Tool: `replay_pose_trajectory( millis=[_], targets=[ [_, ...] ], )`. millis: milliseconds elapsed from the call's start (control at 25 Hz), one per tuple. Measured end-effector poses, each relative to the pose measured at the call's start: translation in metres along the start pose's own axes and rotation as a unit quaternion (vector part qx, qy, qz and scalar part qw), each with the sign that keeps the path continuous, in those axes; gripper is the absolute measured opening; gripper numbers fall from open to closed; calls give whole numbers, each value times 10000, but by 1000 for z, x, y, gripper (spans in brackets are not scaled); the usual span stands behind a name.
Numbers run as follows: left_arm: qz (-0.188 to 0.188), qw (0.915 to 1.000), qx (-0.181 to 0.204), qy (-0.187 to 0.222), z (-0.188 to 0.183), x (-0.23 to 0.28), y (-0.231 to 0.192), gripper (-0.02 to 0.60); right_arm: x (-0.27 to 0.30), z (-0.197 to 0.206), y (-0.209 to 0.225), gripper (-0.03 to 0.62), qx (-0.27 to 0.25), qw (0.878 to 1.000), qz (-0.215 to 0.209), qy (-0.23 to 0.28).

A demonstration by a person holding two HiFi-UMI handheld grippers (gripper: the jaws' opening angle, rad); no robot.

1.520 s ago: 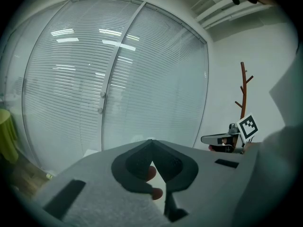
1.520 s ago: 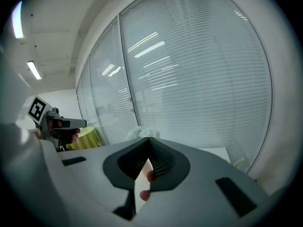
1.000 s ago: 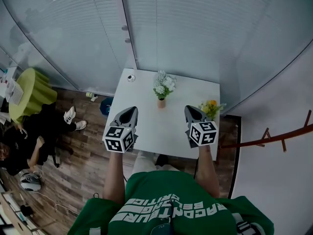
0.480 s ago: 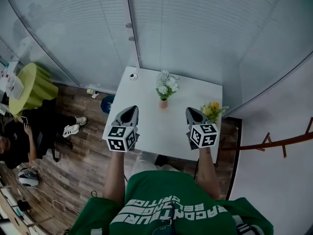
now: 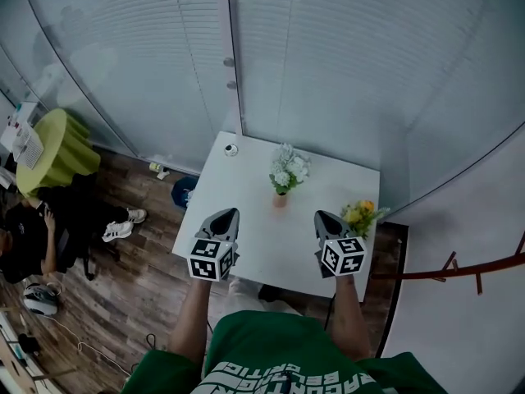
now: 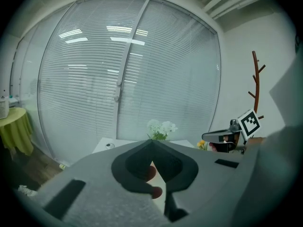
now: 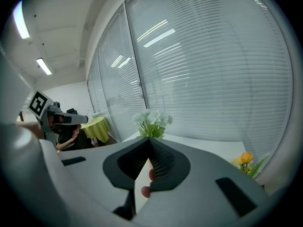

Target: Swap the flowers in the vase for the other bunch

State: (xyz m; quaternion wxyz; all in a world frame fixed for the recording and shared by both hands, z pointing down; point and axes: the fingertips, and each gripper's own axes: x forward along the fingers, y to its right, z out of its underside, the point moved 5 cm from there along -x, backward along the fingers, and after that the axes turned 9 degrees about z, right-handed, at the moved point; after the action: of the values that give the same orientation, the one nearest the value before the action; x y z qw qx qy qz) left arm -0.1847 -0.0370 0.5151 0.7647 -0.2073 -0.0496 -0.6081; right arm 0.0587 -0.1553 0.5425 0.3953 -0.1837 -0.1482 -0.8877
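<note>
A bunch of white flowers (image 5: 285, 169) stands upright in a small terracotta-coloured vase (image 5: 280, 199), ahead of and between the two grippers (both closed on nothing). The yellow-and-orange bunch (image 5: 361, 214) lies at the right edge of the white table (image 5: 267, 236), just beside the right gripper (image 5: 321, 217). The left gripper (image 5: 229, 214) seems marginally farther from the vase.

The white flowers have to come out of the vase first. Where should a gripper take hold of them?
Probably the green stems between the vase mouth and the white flowers, coming level from the near side: they stand upright, bunched, while the heads spread wide and look crushable.
</note>
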Motion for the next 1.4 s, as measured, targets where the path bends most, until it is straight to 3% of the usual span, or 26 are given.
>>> replay_pose_trajectory(
  millis=[440,960,1040,1200,1400],
  targets=[
    [220,9989,-254,-312,26,24,-15,3,56,19,-14,14,-230,9968,-725,-237],
    [419,9975,-94,-560,33,51,-26,3,107,42,-8,18,-336,9956,-764,-437],
    [429,9973,-72,-589,35,56,-25,3,114,48,-6,39,-344,9950,-797,-487],
    [382,9970,-1,-673,39,58,-27,3,131,57,-6,141,-211,9933,-994,-551],
    [359,9966,-48,-740,43,57,-29,3,156,58,-8,194,-299,9911,-1155,-587]
  ],
)
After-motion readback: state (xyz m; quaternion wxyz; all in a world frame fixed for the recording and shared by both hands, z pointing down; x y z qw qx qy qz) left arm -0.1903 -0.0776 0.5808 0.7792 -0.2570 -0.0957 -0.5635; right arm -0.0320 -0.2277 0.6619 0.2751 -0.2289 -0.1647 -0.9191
